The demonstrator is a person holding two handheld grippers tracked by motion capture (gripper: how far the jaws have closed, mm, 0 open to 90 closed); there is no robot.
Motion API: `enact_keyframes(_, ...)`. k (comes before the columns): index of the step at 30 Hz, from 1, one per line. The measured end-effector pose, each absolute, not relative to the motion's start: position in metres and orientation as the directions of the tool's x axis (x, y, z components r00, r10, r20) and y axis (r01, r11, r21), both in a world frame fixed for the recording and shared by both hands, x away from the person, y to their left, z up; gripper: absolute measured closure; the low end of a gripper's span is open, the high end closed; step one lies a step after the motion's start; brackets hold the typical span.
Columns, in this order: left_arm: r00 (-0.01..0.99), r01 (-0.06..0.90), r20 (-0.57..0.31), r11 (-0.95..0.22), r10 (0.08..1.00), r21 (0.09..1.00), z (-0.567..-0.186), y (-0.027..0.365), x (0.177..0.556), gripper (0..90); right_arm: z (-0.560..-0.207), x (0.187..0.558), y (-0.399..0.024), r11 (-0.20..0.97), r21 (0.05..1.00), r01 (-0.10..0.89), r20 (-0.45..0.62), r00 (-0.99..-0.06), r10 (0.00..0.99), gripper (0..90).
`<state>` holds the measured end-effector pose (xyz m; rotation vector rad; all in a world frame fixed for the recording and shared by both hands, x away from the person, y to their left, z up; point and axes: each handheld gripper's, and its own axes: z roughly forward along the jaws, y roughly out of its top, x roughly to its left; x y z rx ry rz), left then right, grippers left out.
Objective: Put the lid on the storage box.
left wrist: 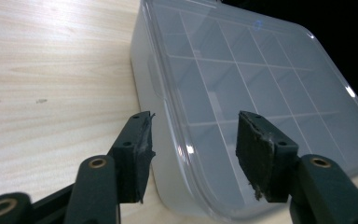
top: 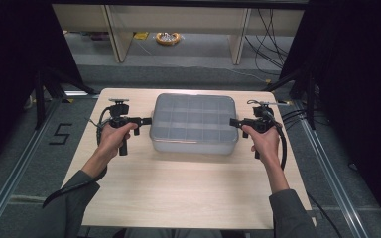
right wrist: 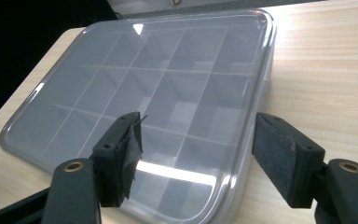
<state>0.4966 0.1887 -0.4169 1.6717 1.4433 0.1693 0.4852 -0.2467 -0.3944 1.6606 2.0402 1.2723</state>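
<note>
- Clear rectangular plastic compartment box [top: 194,123], lid shut, sits mid-table on pale wood table [top: 178,193].
- Left gripper [top: 147,120] at box's left end: jaws apart, nothing held.
- Right gripper [top: 233,122] at right end: jaws apart, empty.

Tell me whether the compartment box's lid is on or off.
On. The clear lid lies flat over the box, dividers showing through it.

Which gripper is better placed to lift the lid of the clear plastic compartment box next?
Neither clearly: it looks like a two-handed lift. The left gripper and right gripper flank the clear plastic compartment box at its short ends, jaws open. In each gripper view, the lid edge lies between open pads, ungripped.
</note>
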Motion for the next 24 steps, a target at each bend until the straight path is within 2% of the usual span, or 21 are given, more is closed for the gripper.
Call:
enact_keyframes(1, 0.314, 0.724, -0.425, 0.075, 0.849, 0.686, -0.417, 0.189, 0.494, 44.5, -0.393, 0.481, -0.243, -0.033, 0.707, 0.706, 0.359, -0.318, 0.878, 33.7)
enact_keyframes(3, 0.326, 0.717, -0.420, 0.068, 0.847, 0.694, -0.418, 0.190, 0.487, 44.2, -0.394, 0.479, -0.245, 0.009, 0.731, 0.682, 0.318, -0.353, 0.880, 33.6)
enact_keyframes(4, 0.328, 0.716, -0.429, 0.075, 0.842, 0.694, -0.418, 0.191, 0.483, 43.9, -0.393, 0.474, -0.241, -0.018, 0.714, 0.700, 0.341, -0.326, 0.882, 33.6)
enact_keyframes(5, 0.327, 0.713, -0.435, 0.083, 0.839, 0.696, -0.419, 0.190, 0.480, 43.6, -0.394, 0.473, -0.242, 0.016, 0.733, 0.680, 0.315, -0.360, 0.878, 33.5)
enact_keyframes(8, 0.345, 0.709, -0.431, 0.069, 0.834, 0.702, -0.422, 0.191, 0.470, 43.3, -0.395, 0.464, -0.237, 0.001, 0.725, 0.689, 0.337, -0.355, 0.872, 33.5)
enact_keyframes(10, 0.354, 0.710, -0.431, 0.062, 0.830, 0.701, -0.424, 0.190, 0.465, 42.6, -0.397, 0.462, -0.238, 0.033, 0.740, 0.671, 0.316, -0.390, 0.865, 33.5)
enact_keyframes(11, 0.362, 0.710, -0.434, 0.057, 0.825, 0.701, -0.425, 0.190, 0.462, 41.7, -0.397, 0.458, -0.235, 0.015, 0.728, 0.686, 0.332, -0.371, 0.867, 33.4)
enact_keyframes(12, 0.363, 0.709, -0.434, 0.058, 0.825, 0.703, -0.425, 0.190, 0.459, 41.5, -0.398, 0.457, -0.236, 0.041, 0.744, 0.667, 0.310, -0.399, 0.863, 33.3)
enact_keyframes(13, 0.366, 0.707, -0.434, 0.057, 0.824, 0.705, -0.426, 0.190, 0.456, 41.5, -0.398, 0.454, -0.234, 0.020, 0.731, 0.682, 0.335, -0.383, 0.861, 33.3)
enact_keyframes(14, 0.374, 0.707, -0.435, 0.052, 0.819, 0.705, -0.427, 0.190, 0.453, 41.5, -0.400, 0.453, -0.235, 0.051, 0.746, 0.664, 0.304, -0.408, 0.861, 33.2)
enact_keyframes(15, 0.378, 0.707, -0.434, 0.048, 0.817, 0.706, -0.428, 0.190, 0.452, 41.2, -0.399, 0.449, -0.231, 0.022, 0.730, 0.683, 0.340, -0.390, 0.856, 33.2)
enact_keyframes(16, 0.381, 0.706, -0.431, 0.044, 0.818, 0.707, -0.428, 0.189, 0.449, 40.9, -0.401, 0.450, -0.233, 0.052, 0.747, 0.663, 0.308, -0.414, 0.857, 33.2)
enact_keyframes(20, 0.392, 0.697, -0.423, 0.037, 0.817, 0.716, -0.430, 0.189, 0.441, 39.2, -0.404, 0.442, -0.227, 0.038, 0.730, 0.682, 0.336, -0.407, 0.850, 32.9)
enact_keyframes(22, 0.403, 0.691, -0.418, 0.028, 0.814, 0.722, -0.431, 0.189, 0.437, 38.4, -0.407, 0.441, -0.227, 0.069, 0.746, 0.663, 0.306, -0.433, 0.848, 32.6)
enact_keyframes(24, 0.411, 0.682, -0.411, 0.025, 0.814, 0.731, -0.432, 0.189, 0.434, 37.7, -0.408, 0.438, -0.226, 0.059, 0.744, 0.665, 0.320, -0.433, 0.842, 32.5)
